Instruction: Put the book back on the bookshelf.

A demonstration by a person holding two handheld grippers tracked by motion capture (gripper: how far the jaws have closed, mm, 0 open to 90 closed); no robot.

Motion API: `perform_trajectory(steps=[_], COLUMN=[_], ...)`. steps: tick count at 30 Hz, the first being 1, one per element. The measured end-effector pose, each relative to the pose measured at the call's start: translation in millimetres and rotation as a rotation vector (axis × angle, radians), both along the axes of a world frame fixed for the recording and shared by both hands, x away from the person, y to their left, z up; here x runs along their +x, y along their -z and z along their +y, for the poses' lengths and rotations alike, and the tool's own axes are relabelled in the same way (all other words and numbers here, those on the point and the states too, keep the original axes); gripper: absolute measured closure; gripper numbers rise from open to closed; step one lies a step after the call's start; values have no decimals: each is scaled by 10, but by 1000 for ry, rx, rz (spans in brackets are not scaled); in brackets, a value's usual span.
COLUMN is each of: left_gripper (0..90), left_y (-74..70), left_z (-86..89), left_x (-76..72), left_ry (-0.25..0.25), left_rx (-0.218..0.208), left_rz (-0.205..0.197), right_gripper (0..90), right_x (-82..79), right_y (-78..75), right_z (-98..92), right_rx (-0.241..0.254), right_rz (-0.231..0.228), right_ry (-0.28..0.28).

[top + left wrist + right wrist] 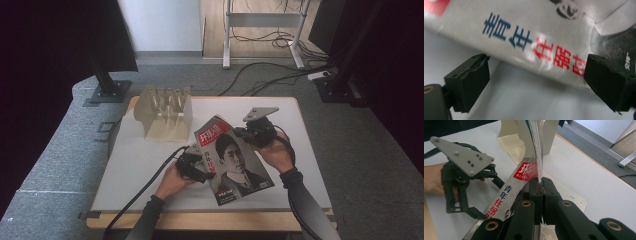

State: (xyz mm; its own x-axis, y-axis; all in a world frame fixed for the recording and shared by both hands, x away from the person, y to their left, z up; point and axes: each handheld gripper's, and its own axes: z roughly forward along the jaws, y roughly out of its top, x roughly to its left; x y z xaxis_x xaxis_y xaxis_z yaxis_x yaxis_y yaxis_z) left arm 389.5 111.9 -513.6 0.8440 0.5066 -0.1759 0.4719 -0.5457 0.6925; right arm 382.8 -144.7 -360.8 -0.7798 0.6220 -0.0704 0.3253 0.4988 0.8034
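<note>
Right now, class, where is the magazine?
In the high view, the magazine is at the table's centre-front, in front of the cream rack, with the right gripper shut on its right edge and the open left gripper at its left.

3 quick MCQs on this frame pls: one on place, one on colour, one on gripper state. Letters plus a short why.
1. Where does the rack stand?
A. far left part of the table
B. near right corner
C. on the floor

2. What colour is the box behind the magazine title?
A. green
B. red
C. yellow

3. How is the right gripper?
A. open above the table
B. shut on nothing
C. shut on the magazine

Answers:
1. A: in the high view the rack sits toward the far left of the tabletop, beyond the magazine.
2. B: the title box is red with white characters in the high view and the right gripper view.
3. C: the right gripper view shows its jaws pressed together on the magazine's edge, pages fanning above them. The left gripper is open beside the spine.
</note>
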Motion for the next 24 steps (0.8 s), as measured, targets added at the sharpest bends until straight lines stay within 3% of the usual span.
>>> perform_trajectory(steps=[4, 10, 20, 24], left_gripper=[88, 122, 194, 276], left_y=[-48, -204, -427, -474], left_z=[-19, -29, -65, -79], left_x=[32, 20, 33, 36], left_ry=[-13, -44, -100, -130], left_rx=[-3, -36, 7, 20], left_rz=[-14, -75, -180, -218], right_gripper=[868, 868, 867, 868], right_x=[-9, -15, -42, -48], right_y=[-12, -56, -135, -147], right_z=[5, -28, -17, -14], right_rx=[1, 30, 38, 42], right_rz=[-3, -9, -31, -35], right_ry=[-12, -17, -32, -34])
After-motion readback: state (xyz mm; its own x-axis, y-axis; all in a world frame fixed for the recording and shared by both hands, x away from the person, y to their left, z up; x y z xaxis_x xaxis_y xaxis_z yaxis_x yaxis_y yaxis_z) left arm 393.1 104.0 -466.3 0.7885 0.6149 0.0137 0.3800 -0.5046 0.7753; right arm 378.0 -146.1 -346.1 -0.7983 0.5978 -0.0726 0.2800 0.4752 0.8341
